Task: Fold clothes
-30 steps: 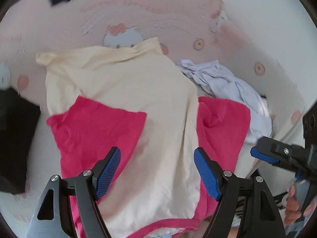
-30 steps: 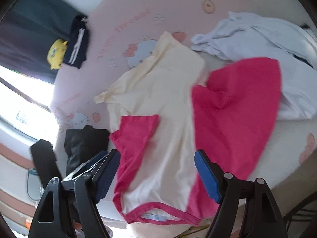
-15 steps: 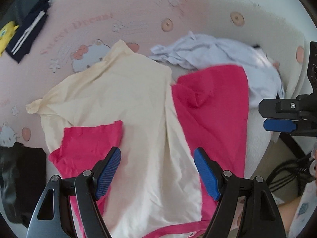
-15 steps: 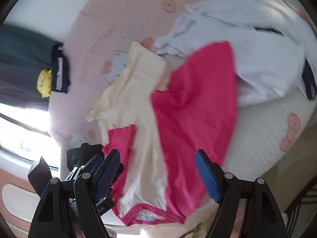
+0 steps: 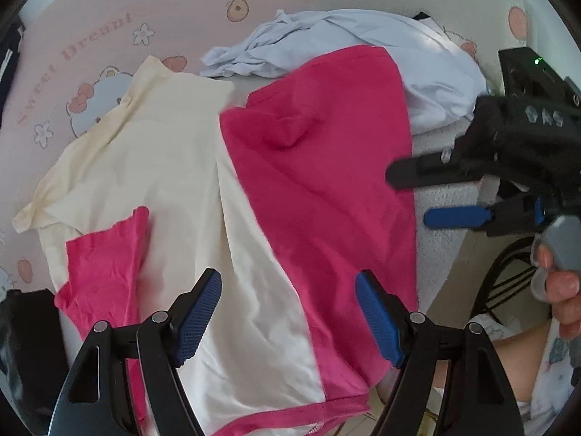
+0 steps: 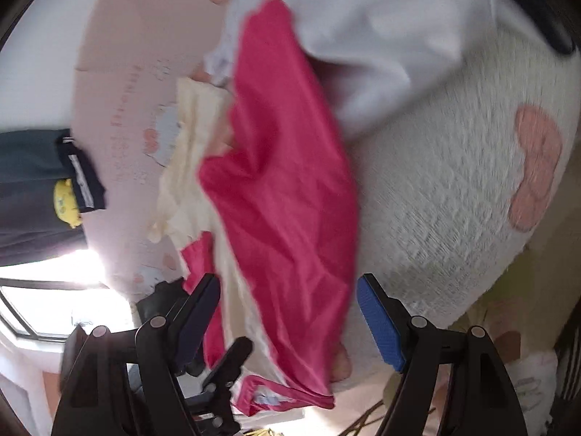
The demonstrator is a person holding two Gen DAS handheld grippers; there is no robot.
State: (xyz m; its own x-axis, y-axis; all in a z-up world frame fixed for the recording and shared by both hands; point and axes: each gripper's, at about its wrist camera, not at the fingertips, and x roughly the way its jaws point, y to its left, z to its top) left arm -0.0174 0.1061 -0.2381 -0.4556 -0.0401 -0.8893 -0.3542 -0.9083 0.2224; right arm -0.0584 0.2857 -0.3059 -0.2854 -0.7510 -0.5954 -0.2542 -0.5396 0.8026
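Reading "Sweet Dreams": pink bedspread (image 5: 109, 7) lettering.

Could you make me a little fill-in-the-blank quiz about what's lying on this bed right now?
1. The garment spread nearest the camera is cream and ____.
2. The bedsheet carries the printed words "Sweet ____".
3. The crumpled pale cloth lies ____ the garment, farther from the camera.
4. The pads on the left tool are coloured ____.

Missing words: pink; Dream; beyond; blue

A pink-and-cream shirt (image 5: 254, 189) is spread beneath the open left gripper (image 5: 288, 312); the right gripper (image 5: 410, 196) is seen at three o'clock.
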